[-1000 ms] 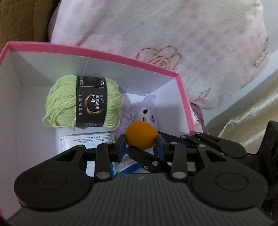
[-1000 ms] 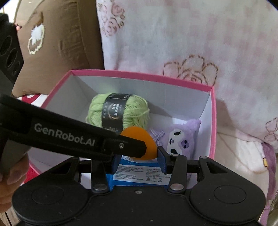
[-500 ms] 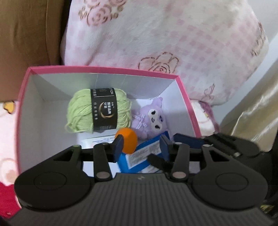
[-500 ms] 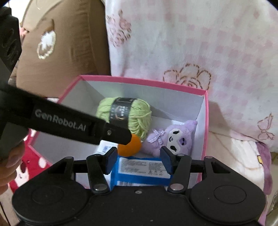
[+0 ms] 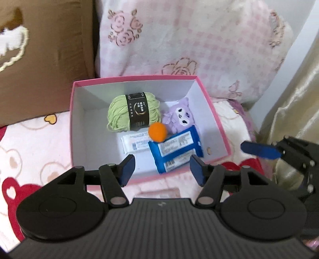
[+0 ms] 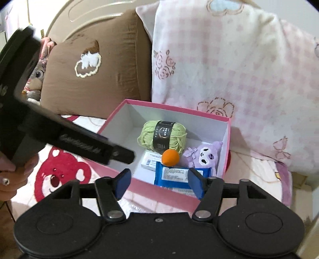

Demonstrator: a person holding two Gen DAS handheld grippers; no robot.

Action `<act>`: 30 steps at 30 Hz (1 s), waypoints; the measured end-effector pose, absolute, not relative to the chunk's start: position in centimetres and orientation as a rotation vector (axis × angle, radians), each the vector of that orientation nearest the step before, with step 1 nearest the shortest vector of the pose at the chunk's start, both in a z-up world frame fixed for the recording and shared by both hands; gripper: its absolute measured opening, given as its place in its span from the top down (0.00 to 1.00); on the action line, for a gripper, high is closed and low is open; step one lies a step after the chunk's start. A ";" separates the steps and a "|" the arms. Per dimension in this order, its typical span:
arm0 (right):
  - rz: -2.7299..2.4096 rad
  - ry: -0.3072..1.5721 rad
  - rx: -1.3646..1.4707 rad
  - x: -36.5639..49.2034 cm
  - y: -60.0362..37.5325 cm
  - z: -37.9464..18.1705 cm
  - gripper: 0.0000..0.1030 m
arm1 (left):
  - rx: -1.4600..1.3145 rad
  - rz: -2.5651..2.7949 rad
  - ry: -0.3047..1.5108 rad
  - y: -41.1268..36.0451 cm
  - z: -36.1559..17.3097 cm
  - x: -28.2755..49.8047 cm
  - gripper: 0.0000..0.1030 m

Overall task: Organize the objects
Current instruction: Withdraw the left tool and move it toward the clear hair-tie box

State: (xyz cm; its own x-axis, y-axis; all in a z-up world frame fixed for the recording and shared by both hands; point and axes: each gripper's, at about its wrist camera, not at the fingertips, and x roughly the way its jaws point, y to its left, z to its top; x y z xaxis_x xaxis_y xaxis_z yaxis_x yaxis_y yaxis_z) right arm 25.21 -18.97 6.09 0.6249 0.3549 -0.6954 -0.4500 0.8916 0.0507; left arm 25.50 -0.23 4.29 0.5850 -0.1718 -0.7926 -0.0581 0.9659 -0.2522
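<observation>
Things sit in the pink box (image 5: 217,121) on the bed: one green yarn ball (image 5: 133,111), one orange ball (image 5: 157,131), one purple plush toy (image 5: 180,117), one blue packet (image 5: 175,151), one white packet (image 5: 134,143). All look soft and light; take the orange ball around its middle. Left gripper (image 5: 162,169) and right gripper (image 6: 158,182) have empty jaws, opening wider.

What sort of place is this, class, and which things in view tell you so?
Most likely a bedroom, on a bed: a brown pillow leans on a headboard, a pink blanket is piled behind the box, and cartoon-print bedding lies underneath.
</observation>
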 end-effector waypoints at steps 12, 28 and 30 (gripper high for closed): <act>0.454 0.731 -0.167 18.0 -19.9 9.4 0.26 | -0.167 0.036 0.893 1.0 7.6 17.1 0.34; 0.493 0.758 -0.180 11.9 -19.1 8.9 0.21 | -0.142 -0.064 0.992 -0.9 5.4 11.3 0.30; 0.494 0.763 -0.182 11.5 -19.0 8.5 0.20 | -0.150 -0.072 1.014 -0.9 4.7 11.0 0.29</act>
